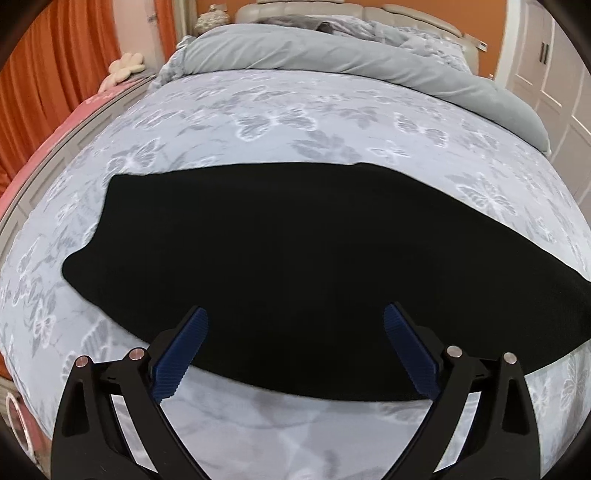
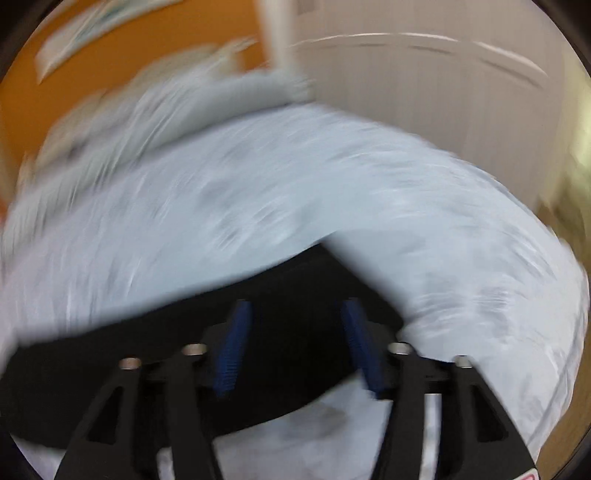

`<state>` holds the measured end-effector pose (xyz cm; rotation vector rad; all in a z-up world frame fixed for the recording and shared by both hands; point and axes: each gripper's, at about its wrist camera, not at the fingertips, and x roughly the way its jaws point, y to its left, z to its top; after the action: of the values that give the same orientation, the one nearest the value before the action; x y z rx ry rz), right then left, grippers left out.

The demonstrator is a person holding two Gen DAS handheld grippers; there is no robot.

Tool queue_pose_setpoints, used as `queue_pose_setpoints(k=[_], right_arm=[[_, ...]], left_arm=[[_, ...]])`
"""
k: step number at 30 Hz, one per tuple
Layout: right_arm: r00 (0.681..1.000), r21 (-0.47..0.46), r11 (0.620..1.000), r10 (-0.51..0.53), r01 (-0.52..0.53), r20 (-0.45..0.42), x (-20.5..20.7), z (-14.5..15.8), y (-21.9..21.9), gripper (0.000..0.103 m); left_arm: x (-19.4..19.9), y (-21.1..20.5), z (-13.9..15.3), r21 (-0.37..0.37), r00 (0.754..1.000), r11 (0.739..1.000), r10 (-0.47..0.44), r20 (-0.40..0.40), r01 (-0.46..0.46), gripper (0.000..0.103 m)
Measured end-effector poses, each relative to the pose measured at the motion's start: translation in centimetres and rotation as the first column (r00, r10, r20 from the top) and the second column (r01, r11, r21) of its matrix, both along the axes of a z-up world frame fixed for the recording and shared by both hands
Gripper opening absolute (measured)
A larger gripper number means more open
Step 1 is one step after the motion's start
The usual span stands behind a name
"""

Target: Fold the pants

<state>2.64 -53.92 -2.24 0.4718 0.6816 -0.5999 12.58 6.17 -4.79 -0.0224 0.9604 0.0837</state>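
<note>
Pants [image 1: 295, 266] lie flat on butterfly bedspread [image 1: 280, 110] (rumpled duvet [image 1: 332, 59] beyond); left gripper [image 1: 295, 325] and right gripper [image 2: 297, 314] gape, empty.

Butterfly-print bed [image 1: 280, 110] bears flat black pants [image 1: 277, 258] and rumpled grey duvet [image 1: 332, 55].

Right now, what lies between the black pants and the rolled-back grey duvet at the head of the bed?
Only bare butterfly-print bedspread separates the black pants from the grey duvet; the left wrist view shows it clearly.

Orange walls [image 1: 495, 33], bed [image 1: 280, 110] w/ duvet [image 1: 332, 55]
</note>
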Motion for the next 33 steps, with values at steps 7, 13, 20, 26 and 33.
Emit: queue_pose_setpoints(k=[7, 13, 20, 26, 33], right_arm=[[0.968, 0.164, 0.96, 0.24, -0.225, -0.077, 5.2, -3.8, -2.2, 0.008], [0.966, -0.204, 0.952, 0.248, -0.228, 0.078, 2.6, 2.8, -0.1, 0.014], [0.993, -0.11, 0.993, 0.033, -0.045, -0.114, 0.2, -3.7, -5.0, 0.025], [0.987, -0.015, 0.989, 0.144, -0.146, -0.069, 0.5, -3.4, -2.2, 0.064], [0.97, -0.069, 0.978, 0.186, -0.198, -0.155, 3.5, -4.9, 0.2, 0.013]], left_arm=[[0.8, -3.8, -1.1, 0.116, 0.997, 0.991, -0.074, 0.038, 0.07, 0.094], [1.4, -3.5, -1.2, 0.064, 0.996, 0.995, -0.079, 0.046, 0.076, 0.094], [1.2, -3.8, -1.2, 0.06, 0.996, 0.996, -0.075, 0.051, 0.071, 0.094], [0.9, -4.1, -0.8, 0.057, 0.995, 0.996, -0.072, 0.066, 0.068, 0.094], [0.5, -4.0, -0.6, 0.053, 0.995, 0.996, -0.081, 0.062, 0.078, 0.094]])
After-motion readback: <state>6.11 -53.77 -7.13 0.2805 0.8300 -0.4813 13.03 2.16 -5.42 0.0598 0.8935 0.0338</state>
